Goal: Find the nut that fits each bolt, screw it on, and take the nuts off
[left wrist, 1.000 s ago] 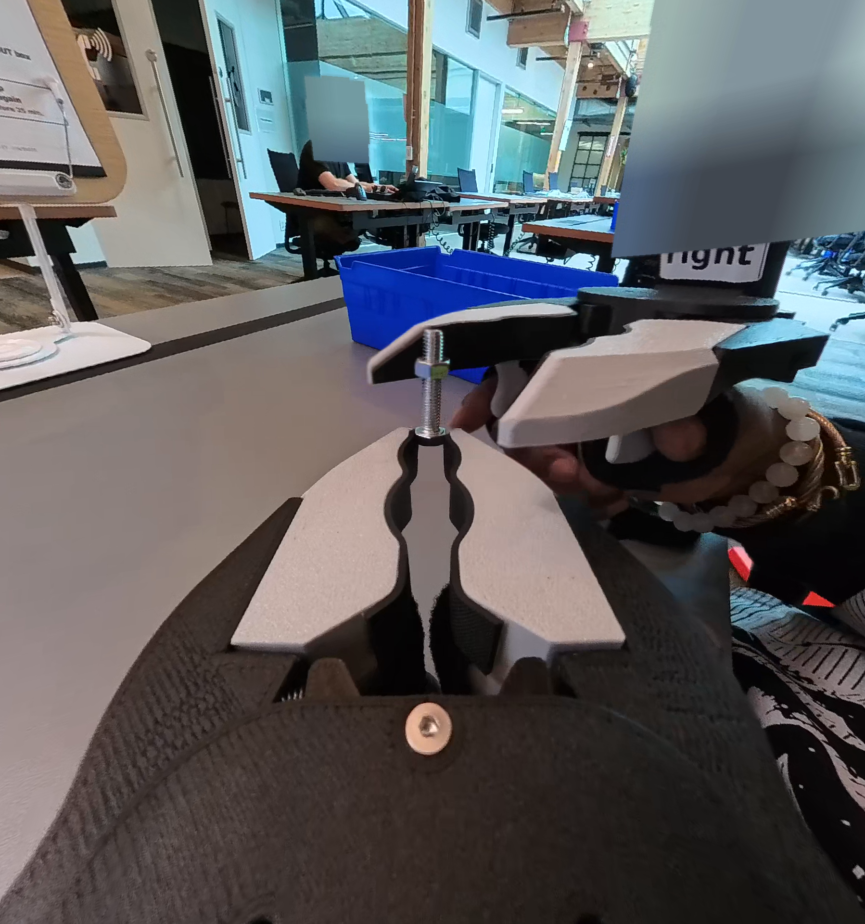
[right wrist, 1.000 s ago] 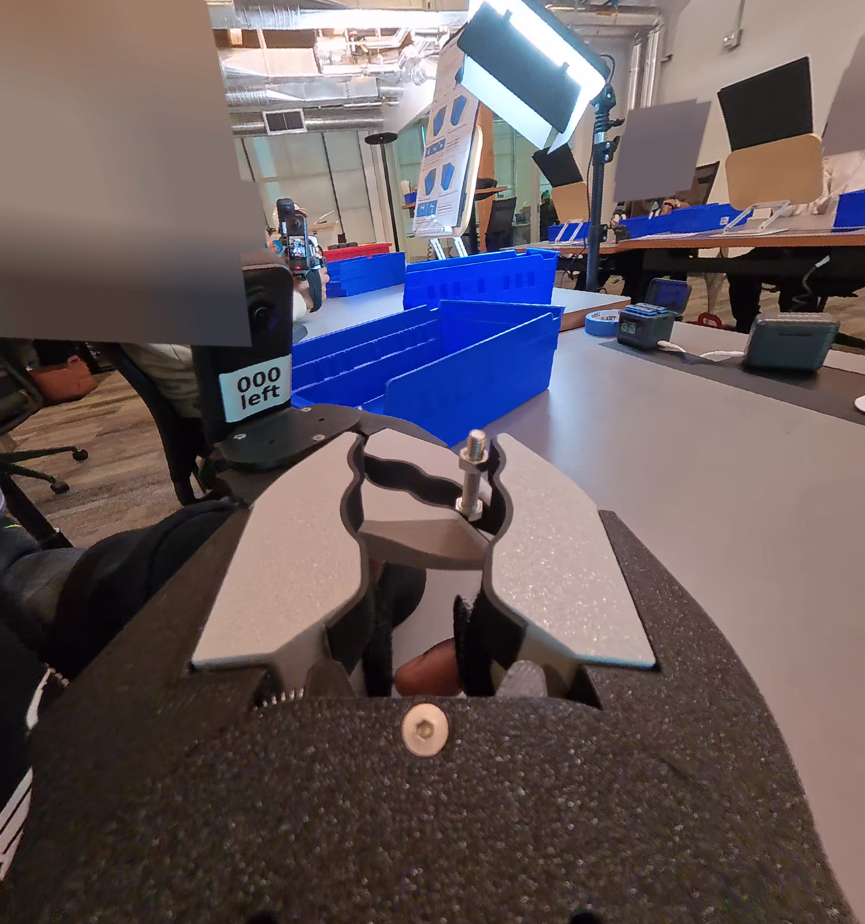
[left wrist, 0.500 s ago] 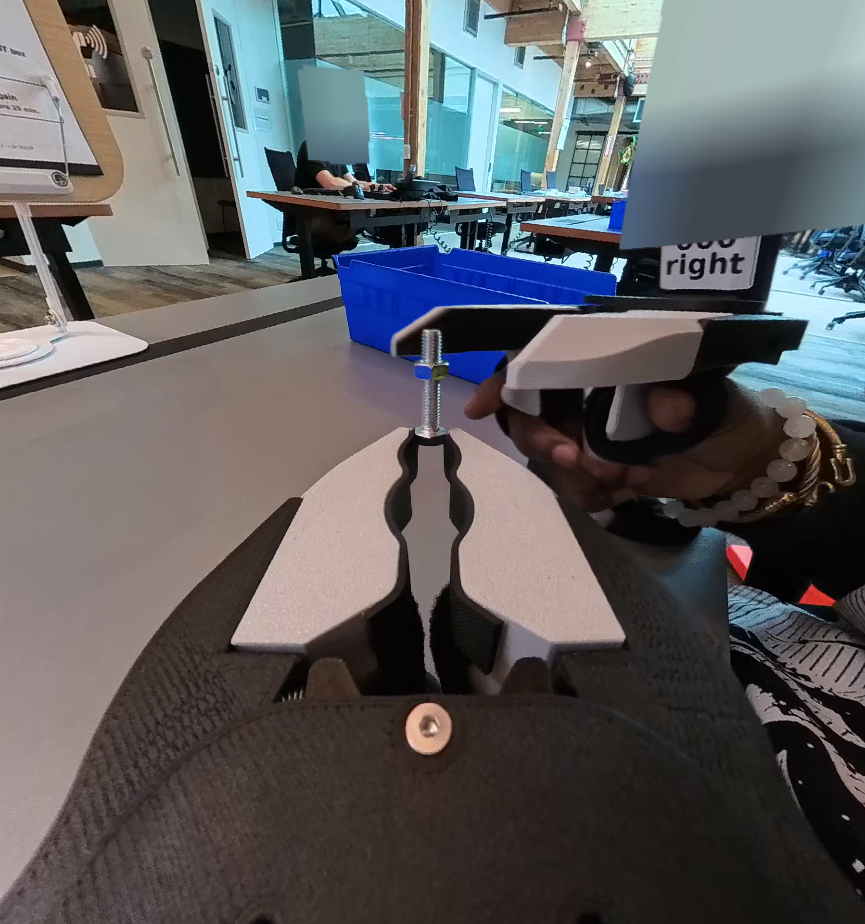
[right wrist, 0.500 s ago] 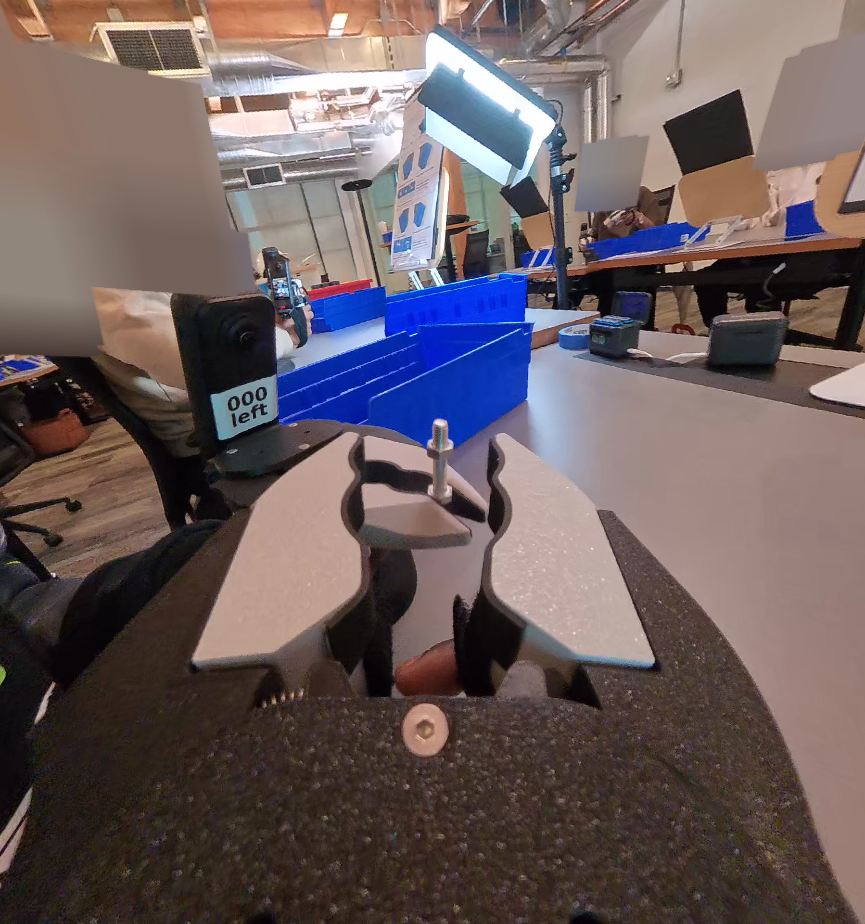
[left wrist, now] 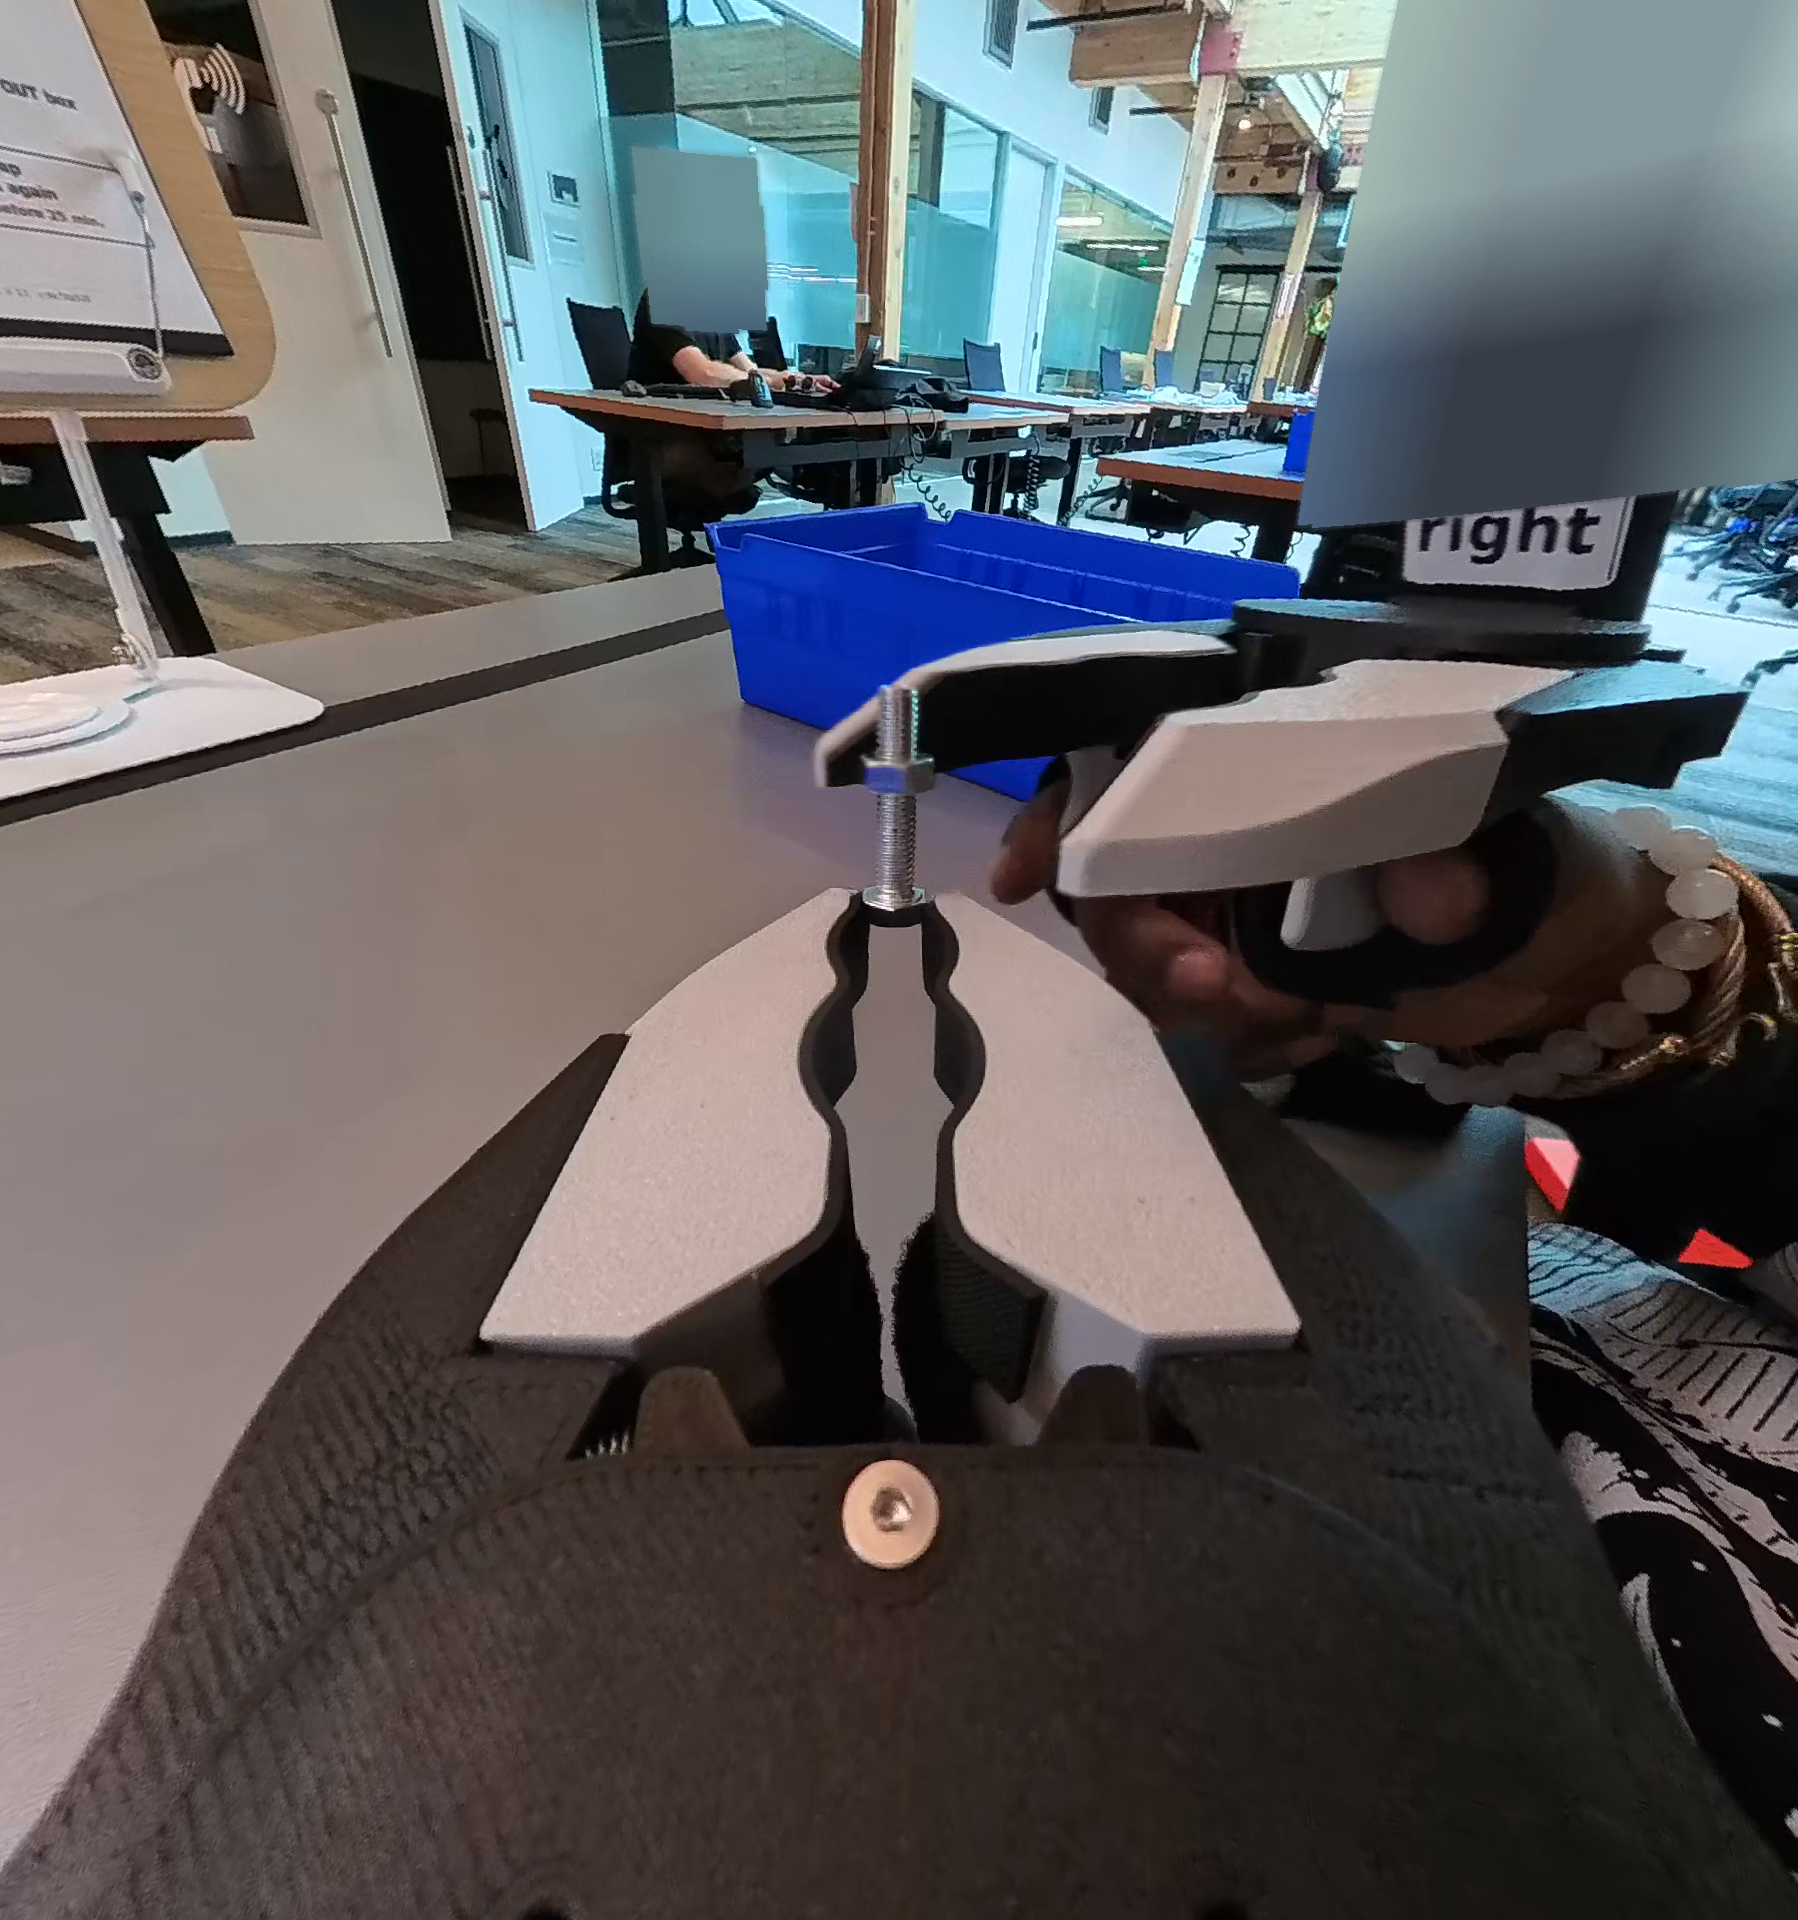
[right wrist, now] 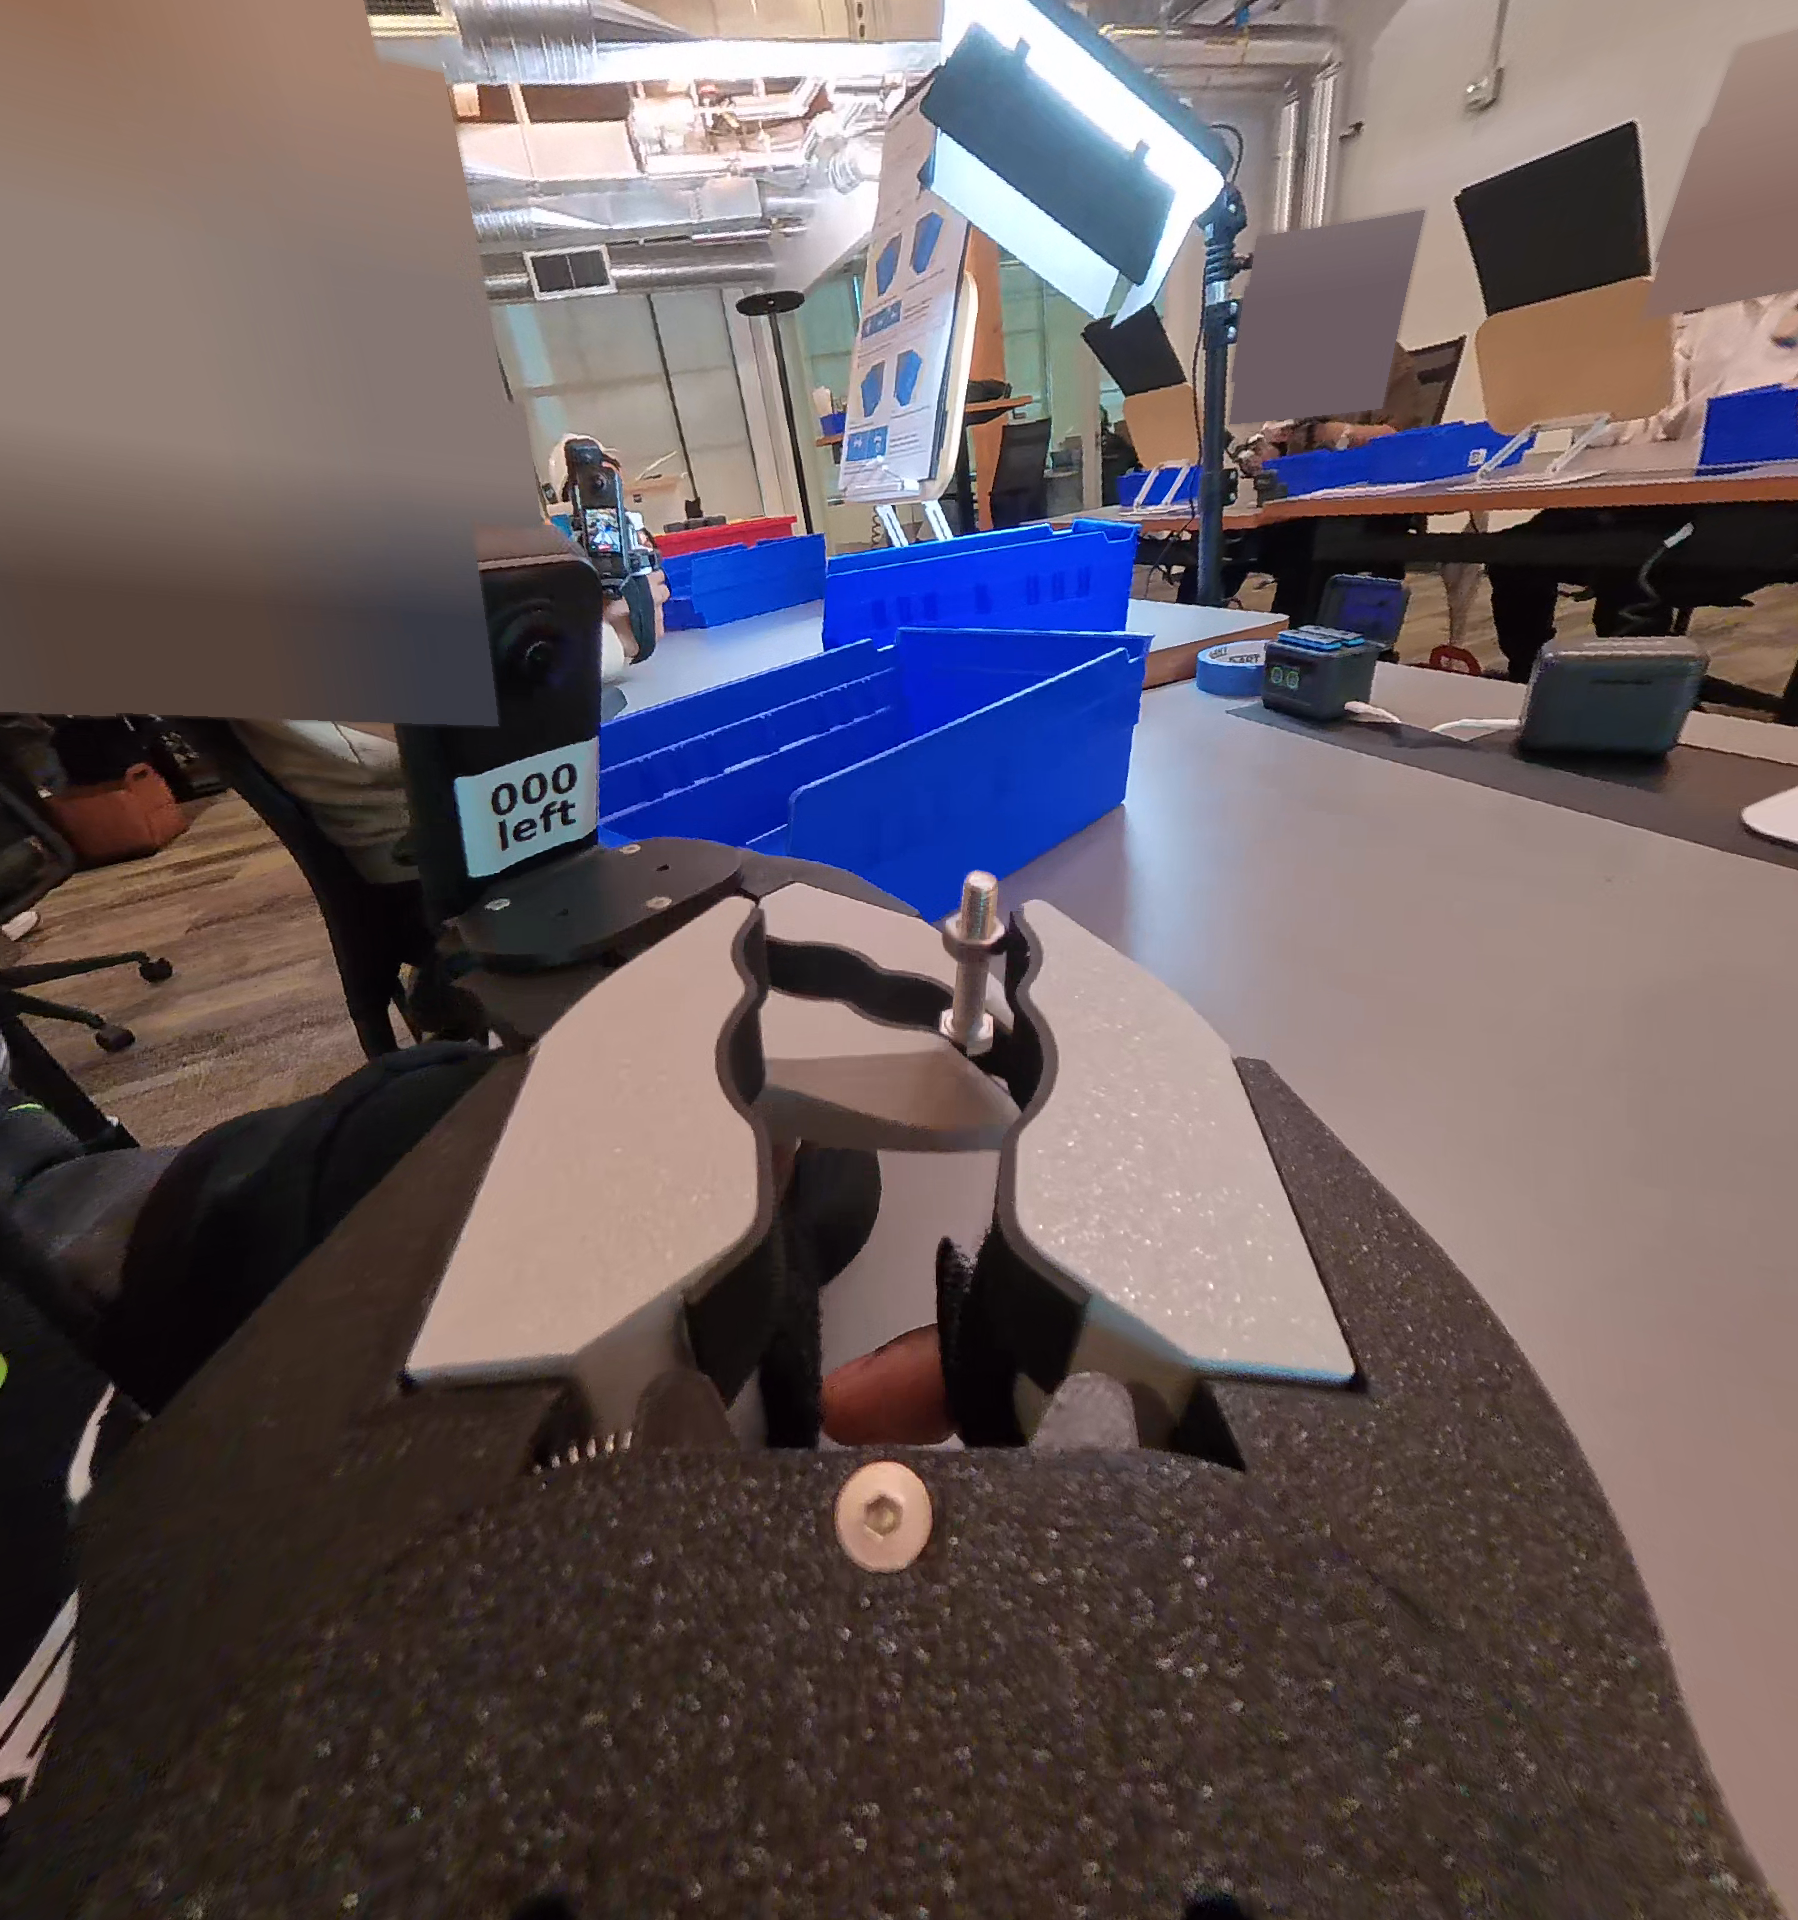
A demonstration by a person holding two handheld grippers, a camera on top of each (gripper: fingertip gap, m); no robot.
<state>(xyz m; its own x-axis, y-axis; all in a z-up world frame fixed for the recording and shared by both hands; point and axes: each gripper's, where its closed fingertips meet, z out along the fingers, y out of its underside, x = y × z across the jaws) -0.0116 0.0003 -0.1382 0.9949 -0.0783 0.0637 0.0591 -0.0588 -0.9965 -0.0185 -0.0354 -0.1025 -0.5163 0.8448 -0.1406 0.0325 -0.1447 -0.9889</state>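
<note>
Table: grey table [left wrist: 251, 987] in an open office, blue bin [left wrist: 978, 613] behind.
Left tool [left wrist: 893, 920]: nearly closed, clamping the upright bolt [left wrist: 895, 831] by its head.
Right tool [right wrist: 988, 935]: wide open; one finger [right wrist: 1103, 997] is back beside the nut [left wrist: 897, 771] after swinging level.
Meaning: probably another turn of the nut is coming.

Bright, even light; wide-angle edges bend; slight blur.

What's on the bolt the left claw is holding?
One hex nut sits high on the upright bolt, threads showing above and below. The bolt's head is hidden between the left claw's fingertips.

Bright threaded metal bolt [left wrist: 896, 821] and nut [left wrist: 897, 771]; matt grainy grey fingers [left wrist: 687, 1132]; glossy blue plastic bin [left wrist: 936, 613]; smooth matt grey table [left wrist: 303, 935].
</note>
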